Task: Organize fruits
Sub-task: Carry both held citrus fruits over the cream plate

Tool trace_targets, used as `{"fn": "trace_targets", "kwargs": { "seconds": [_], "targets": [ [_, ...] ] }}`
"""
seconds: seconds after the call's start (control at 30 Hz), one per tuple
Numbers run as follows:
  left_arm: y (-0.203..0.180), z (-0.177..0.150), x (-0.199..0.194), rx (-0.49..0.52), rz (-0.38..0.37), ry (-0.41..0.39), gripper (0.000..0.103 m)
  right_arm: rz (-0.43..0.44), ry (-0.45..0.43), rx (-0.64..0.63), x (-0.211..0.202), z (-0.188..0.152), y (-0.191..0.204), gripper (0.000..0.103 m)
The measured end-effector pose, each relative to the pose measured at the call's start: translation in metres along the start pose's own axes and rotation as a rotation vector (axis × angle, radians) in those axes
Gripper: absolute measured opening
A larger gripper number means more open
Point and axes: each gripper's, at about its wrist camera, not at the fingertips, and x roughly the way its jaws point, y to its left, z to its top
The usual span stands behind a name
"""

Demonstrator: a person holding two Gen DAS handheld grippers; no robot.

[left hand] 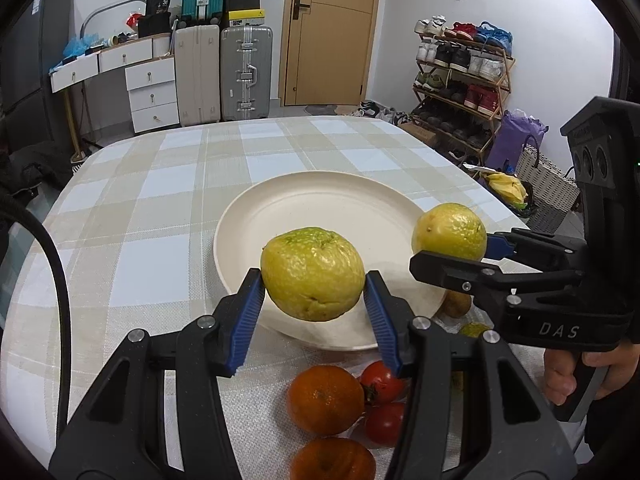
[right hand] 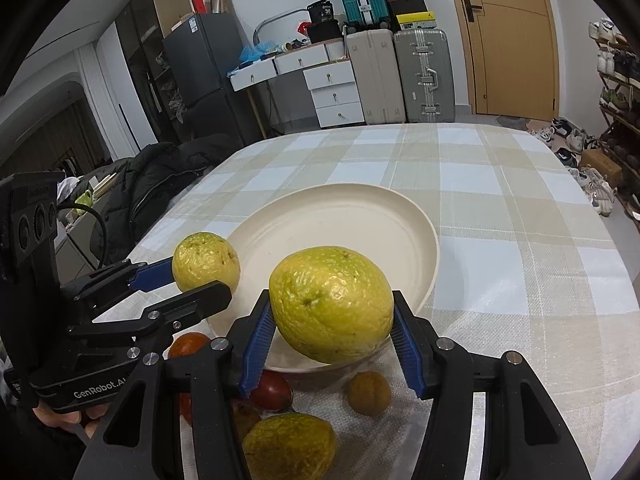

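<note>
Both grippers carrying: left gripper (left hand: 314,292) jaws clamped on a yellow-green fruit (left hand: 313,273), right gripper (right hand: 332,330) clamped on another (right hand: 331,305). Both held above the plate's (left hand: 320,196) near rim, probably for drop-off; oranges (left hand: 325,399) and tomatoes (left hand: 382,376) wait nearer than plate.

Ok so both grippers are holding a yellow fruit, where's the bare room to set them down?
The cream plate is bare across its whole inside, bordered only by its rim. The checked tablecloth beyond and to the plate's right is free too. It is crowded at the plate's near edge: oranges, tomatoes, a small brown fruit and another yellow-green fruit cluster there.
</note>
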Motion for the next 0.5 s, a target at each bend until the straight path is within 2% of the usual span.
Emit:
{"fn": "trace_targets", "kwargs": {
  "seconds": [0.5],
  "targets": [
    [0.003, -0.002, 0.021, 0.002, 0.014, 0.058, 0.049, -0.019, 0.028, -0.014, 0.012, -0.001, 0.005, 0.057]
  ]
}}
